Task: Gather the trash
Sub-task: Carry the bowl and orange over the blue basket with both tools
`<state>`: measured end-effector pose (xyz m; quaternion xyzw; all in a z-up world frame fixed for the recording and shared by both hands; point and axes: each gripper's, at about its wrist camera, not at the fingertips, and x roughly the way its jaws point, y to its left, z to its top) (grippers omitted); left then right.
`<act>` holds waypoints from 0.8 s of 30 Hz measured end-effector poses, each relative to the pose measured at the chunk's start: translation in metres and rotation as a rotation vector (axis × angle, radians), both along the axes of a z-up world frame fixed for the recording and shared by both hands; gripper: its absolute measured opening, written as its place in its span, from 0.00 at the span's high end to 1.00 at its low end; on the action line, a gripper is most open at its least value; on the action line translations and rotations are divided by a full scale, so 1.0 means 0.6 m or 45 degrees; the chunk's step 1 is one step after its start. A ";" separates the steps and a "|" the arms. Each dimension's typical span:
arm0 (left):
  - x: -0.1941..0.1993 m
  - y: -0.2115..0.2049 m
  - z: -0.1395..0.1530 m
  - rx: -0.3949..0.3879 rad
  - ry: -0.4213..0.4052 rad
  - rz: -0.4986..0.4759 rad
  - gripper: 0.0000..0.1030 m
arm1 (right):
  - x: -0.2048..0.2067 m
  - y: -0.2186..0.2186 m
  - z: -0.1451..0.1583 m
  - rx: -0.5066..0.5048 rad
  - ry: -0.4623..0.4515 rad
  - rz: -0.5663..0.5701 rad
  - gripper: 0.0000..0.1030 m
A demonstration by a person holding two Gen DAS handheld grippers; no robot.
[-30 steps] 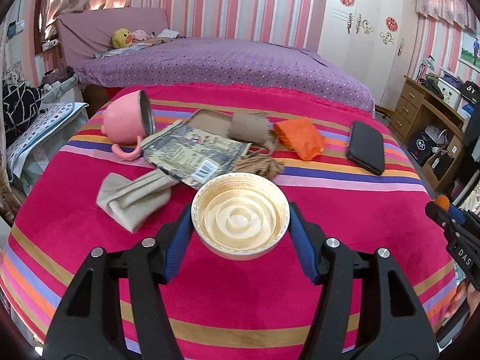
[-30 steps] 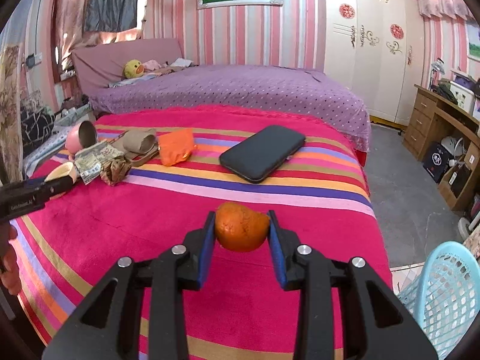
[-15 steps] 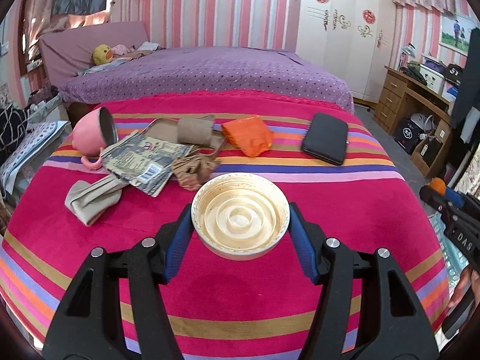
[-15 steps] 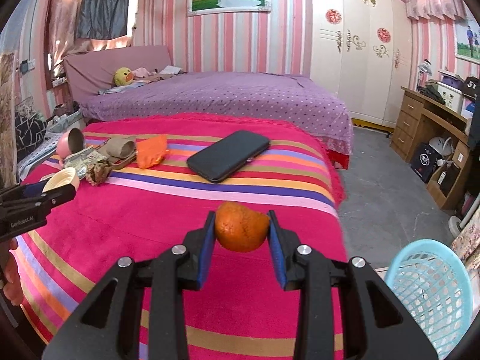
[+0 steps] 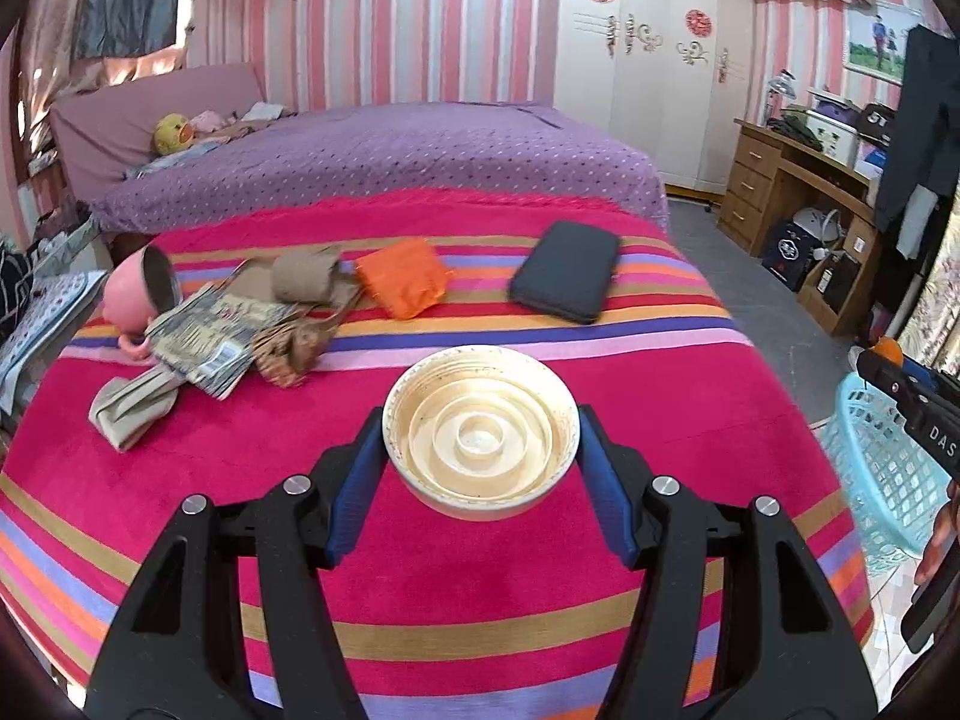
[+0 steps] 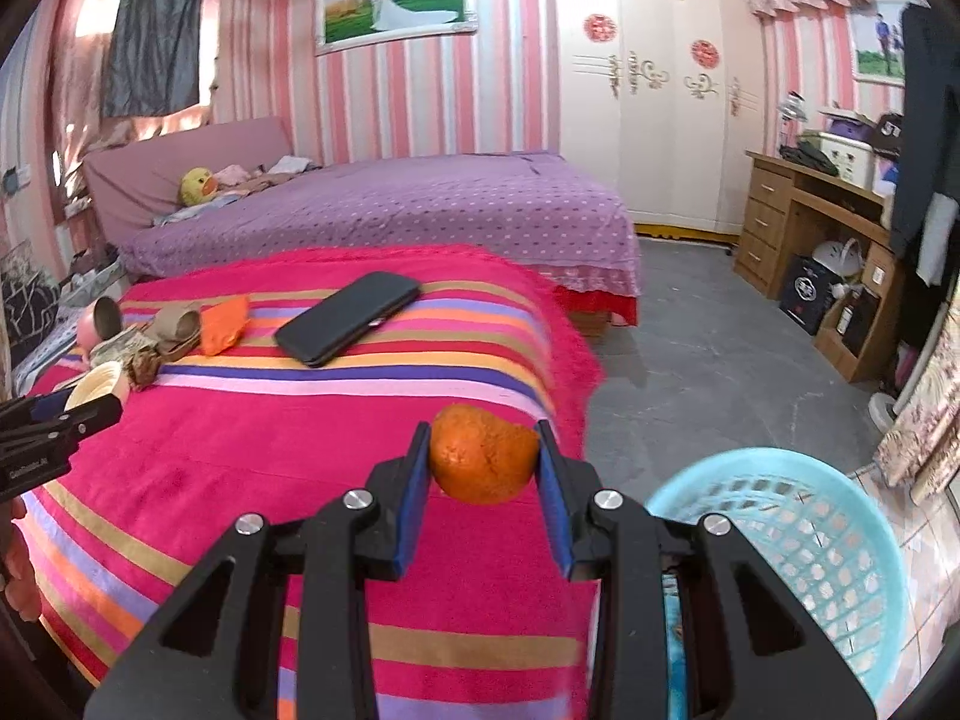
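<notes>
— Holding what, exactly?

— My left gripper point(image 5: 480, 450) is clamped on a cream round lid point(image 5: 480, 432), hollow side up, above the striped blanket point(image 5: 480, 588). My right gripper point(image 6: 483, 468) pinches a piece of orange peel point(image 6: 483, 453) (dimpled skin facing me) over the blanket's edge.

— And the bin?

— A light-blue basket point(image 6: 840, 540) stands on the floor just beside the bed, at my right. Behind, 1 pink cup point(image 5: 141, 291), a crumpled wrapper point(image 5: 210, 330) and a black phone point(image 5: 564, 279) lie on the blanket.

You hold a cream round plastic lid point(image 5: 480, 441) and a dimpled orange peel point(image 6: 483, 453). Your striped magenta blanket point(image 5: 480, 588) lies beside a pale blue lattice basket point(image 6: 798, 534).
</notes>
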<state>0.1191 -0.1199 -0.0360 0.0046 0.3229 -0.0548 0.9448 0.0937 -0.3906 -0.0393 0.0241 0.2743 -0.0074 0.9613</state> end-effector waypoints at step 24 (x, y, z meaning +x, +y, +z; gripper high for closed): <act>-0.059 -0.392 -0.039 -0.025 0.028 -0.426 0.41 | -0.090 -0.300 -0.062 -0.092 0.124 -0.311 0.67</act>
